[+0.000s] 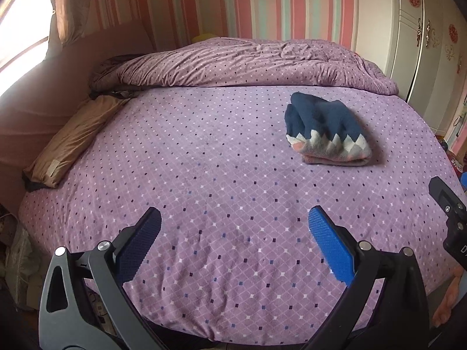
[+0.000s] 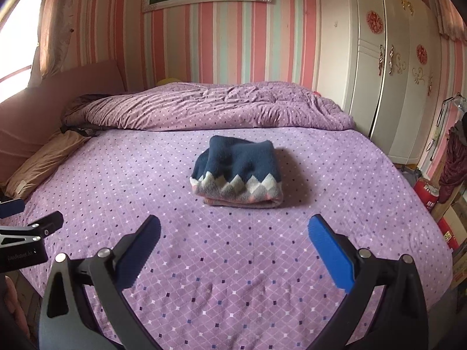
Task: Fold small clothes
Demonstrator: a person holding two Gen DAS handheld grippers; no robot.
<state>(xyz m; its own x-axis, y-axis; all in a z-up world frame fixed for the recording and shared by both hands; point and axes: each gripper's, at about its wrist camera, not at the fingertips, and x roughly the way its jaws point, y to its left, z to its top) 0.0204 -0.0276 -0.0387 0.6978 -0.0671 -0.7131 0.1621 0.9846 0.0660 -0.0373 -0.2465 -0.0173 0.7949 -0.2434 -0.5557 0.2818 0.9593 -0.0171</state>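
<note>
A small fleece garment [image 1: 325, 128] [image 2: 238, 172], navy with a white, grey and pink zigzag hem, lies folded into a compact bundle on the purple dotted bedsheet [image 1: 204, 180] [image 2: 233, 262]. My left gripper [image 1: 235, 227] hovers open over the near part of the bed, well short and left of the bundle, nothing between its blue pads. My right gripper [image 2: 233, 233] is also open and empty, a short way in front of the bundle. The right gripper's body shows at the right edge of the left wrist view [image 1: 449, 213]; the left gripper's body shows at the left edge of the right wrist view [image 2: 26, 239].
A rumpled purple duvet [image 1: 233, 64] [image 2: 204, 106] is piled along the far side. A tan pillow [image 1: 73, 140] [image 2: 43, 160] lies at the left by the pink headboard. A white wardrobe [image 2: 388, 73] stands to the right, with boxes and a red can [image 2: 426, 194] on the floor.
</note>
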